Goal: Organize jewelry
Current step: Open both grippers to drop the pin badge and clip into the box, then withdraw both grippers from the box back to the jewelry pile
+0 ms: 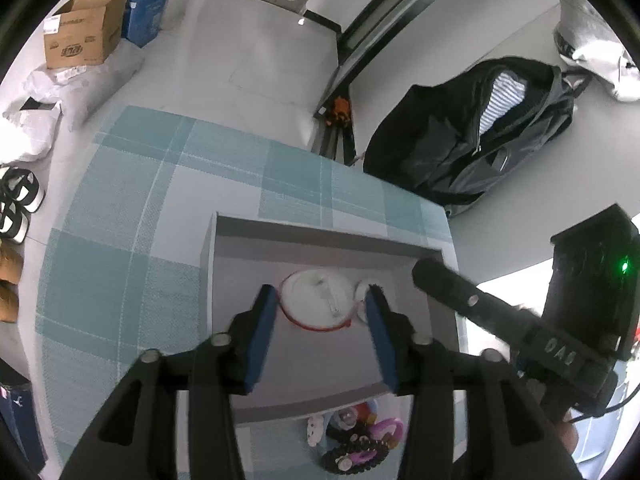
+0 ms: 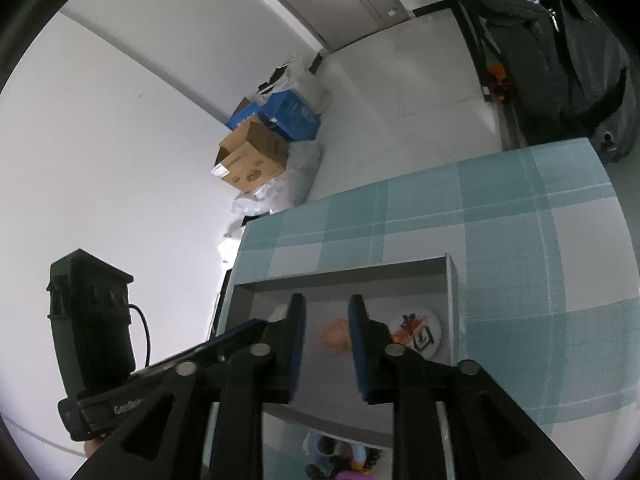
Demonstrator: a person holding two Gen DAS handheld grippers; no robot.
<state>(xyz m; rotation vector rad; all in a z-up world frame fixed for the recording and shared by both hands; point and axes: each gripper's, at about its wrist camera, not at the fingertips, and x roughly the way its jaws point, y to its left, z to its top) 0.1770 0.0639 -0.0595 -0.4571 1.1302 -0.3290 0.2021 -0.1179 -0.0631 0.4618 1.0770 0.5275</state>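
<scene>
Teal plaid under a grey tray

The tablecloth (image 1: 132,208) is teal and pale grey plaid with thin white lines; the tray (image 1: 316,240) is plain grey. In it lies a white disc (image 1: 316,300) rimmed red, with a blurred orange-pink piece (image 2: 336,334) nearby. At 6 o'clock sits a black, pink and purple trinket pile (image 1: 356,440). Gripper pads (image 1: 262,336) are blue on black. At 10 o'clock stand a brown carton (image 1: 86,30) and a blue box (image 1: 146,6).

A grey open tray (image 1: 320,240) sits on the checked teal tablecloth (image 1: 140,200), holding a round white badge (image 1: 316,304) rimmed in red near its middle; a blurred pink-and-yellow trinket (image 2: 336,336) lies inside too; a pile of colourful hair accessories (image 1: 356,444) rests just outside the tray's near edge
</scene>
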